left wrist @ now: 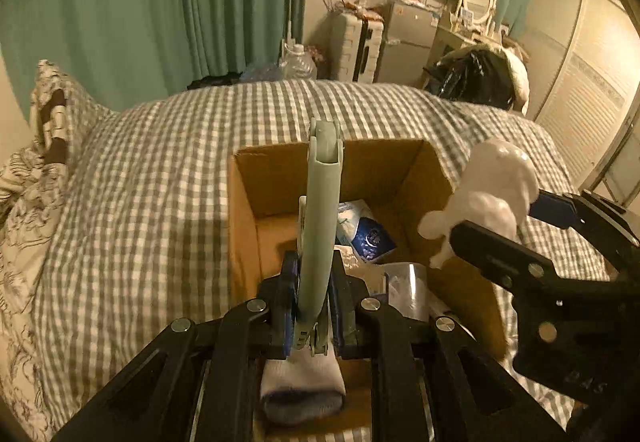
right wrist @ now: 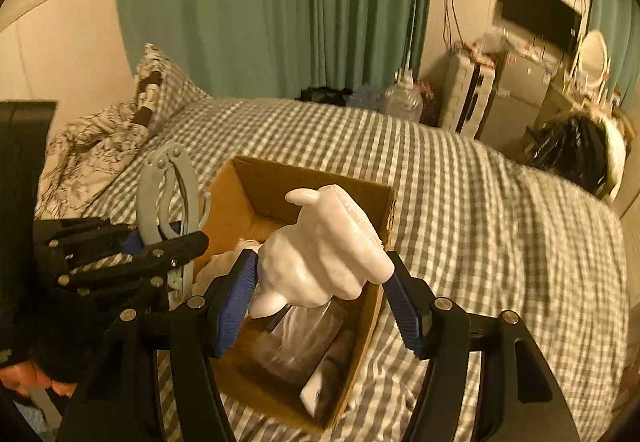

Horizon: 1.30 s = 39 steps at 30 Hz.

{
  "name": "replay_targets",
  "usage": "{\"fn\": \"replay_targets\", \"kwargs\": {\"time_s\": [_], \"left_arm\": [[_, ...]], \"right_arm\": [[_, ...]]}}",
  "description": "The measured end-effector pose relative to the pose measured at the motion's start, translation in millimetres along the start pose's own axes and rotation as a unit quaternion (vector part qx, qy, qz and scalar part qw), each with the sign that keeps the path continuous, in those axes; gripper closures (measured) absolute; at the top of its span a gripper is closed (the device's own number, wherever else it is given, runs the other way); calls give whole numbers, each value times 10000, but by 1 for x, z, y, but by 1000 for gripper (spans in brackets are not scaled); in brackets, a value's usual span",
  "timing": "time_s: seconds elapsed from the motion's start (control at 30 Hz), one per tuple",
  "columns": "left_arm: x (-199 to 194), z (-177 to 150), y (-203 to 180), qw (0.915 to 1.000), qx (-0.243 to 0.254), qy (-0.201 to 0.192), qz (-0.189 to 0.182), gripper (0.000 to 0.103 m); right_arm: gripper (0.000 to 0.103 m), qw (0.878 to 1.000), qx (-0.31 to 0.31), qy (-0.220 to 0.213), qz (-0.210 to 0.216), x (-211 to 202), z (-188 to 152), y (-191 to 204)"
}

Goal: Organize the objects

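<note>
An open cardboard box sits on the checked bed. My left gripper is shut on a grey-green hinged hand tool, held upright over the box's near-left part; it also shows in the right wrist view. My right gripper is shut on a white animal figurine, held above the box's right side; it shows in the left wrist view too. Inside the box lie a blue-and-white packet, a clear plastic container and a white sock.
The grey-white checked bedcover spreads around the box. A patterned pillow and crumpled quilt lie at the far left. Green curtains, a water jug, a suitcase, a small fridge and a black bag stand beyond the bed.
</note>
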<state>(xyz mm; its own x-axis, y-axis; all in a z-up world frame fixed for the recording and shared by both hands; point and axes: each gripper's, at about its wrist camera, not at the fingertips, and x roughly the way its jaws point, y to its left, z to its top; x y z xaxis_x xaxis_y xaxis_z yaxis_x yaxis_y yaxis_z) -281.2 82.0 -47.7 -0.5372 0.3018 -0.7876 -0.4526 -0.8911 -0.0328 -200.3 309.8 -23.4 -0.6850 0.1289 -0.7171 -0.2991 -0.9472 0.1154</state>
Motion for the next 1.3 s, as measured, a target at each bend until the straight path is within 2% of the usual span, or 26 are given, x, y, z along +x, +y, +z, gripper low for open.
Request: {"fn": "replay_targets", "kwargs": {"time_s": [0.1, 0.23, 0.27, 0.33, 0.37, 0.43, 0.47, 0.5, 0.57, 0.73, 0.87, 1.07, 1.3], "left_arm": [[21, 3, 0, 9999, 3, 141, 14, 89], [25, 7, 1, 9999, 40, 141, 26, 89], [24, 8, 0, 9999, 69, 96, 59, 88], [18, 11, -1, 9998, 120, 57, 129, 87], [14, 12, -2, 9998, 126, 38, 143, 86], [2, 14, -3, 9998, 111, -22, 172, 79], [-5, 16, -3, 9997, 96, -62, 198, 70], [-10, 18, -2, 9996, 72, -110, 232, 56], [-30, 17, -3, 9992, 11, -294, 288, 43], [-83, 17, -13, 9975, 44, -627, 309, 41], [-143, 13, -22, 9928, 137, -1121, 403, 26], [-215, -5, -26, 9828, 87, -1803, 401, 10], [-269, -44, -36, 9718, 81, -2298, 527, 0]], "right_arm": [[40, 9998, 143, 7, 102, 13, -2, -10], [39, 9989, 298, -119, 334, 16, -2, -20], [38, 9989, 308, -165, 322, 14, -1, -21], [29, 9986, 342, -282, 272, 7, 1, -23], [28, 9984, 372, -328, 277, 2, 2, -24], [27, 9980, 397, -408, 257, -12, 4, -26], [27, 9980, 392, -445, 224, -18, 5, -26], [27, 9979, 380, -488, 178, -26, 7, -26], [26, 9976, 355, -599, 51, -47, 8, -25], [22, 9953, 392, -859, -215, -108, 7, -24], [16, 9928, 356, -1089, -355, -159, 0, -18], [9, 9863, 391, -1533, -461, -231, -20, -6], [2, 9789, 379, -1918, -595, -280, -51, 11]]}}
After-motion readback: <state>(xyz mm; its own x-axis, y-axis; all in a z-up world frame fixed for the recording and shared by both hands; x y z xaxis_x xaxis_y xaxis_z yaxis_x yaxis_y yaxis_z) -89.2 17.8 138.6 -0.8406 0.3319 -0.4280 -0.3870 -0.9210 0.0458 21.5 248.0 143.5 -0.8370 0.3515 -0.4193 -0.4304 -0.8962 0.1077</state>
